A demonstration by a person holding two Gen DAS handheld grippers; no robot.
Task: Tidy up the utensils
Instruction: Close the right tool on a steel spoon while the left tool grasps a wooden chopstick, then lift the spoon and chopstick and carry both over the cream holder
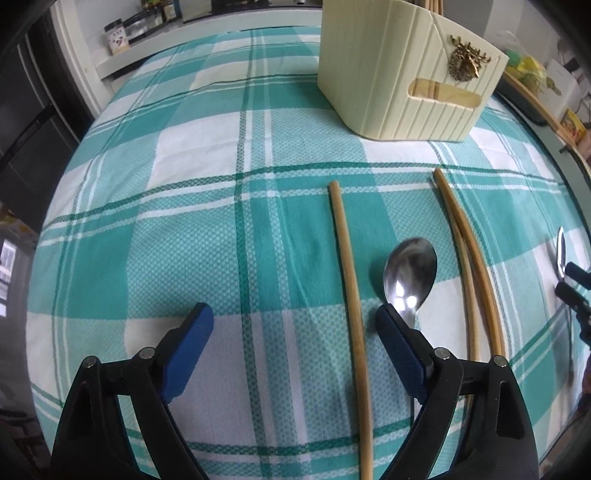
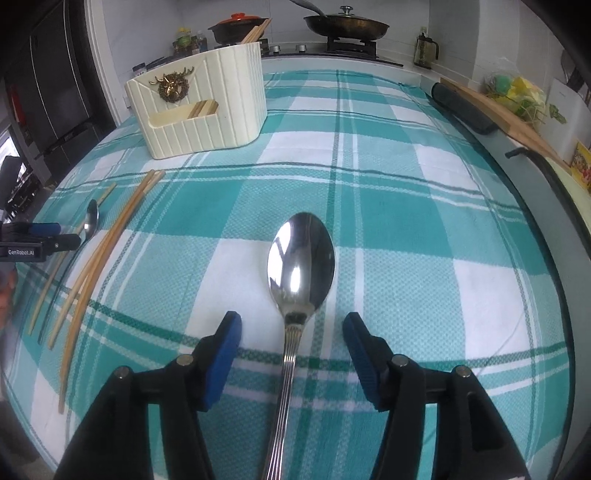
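Note:
In the left wrist view my left gripper is open over the checked cloth. A single wooden chopstick lies between its fingers, close to the right pad and apart from both. A steel spoon lies just past that pad, its handle hidden behind it. A chopstick pair lies further right. The cream utensil holder stands at the back with chopsticks inside. In the right wrist view my right gripper is open. A larger spoon lies bowl-up on the cloth, its handle running between the pads with gaps on both sides.
The right wrist view shows the holder at back left, loose chopsticks and the left gripper at the left edge. A stove with a pan and a pot lies behind. A wooden board lines the right table edge.

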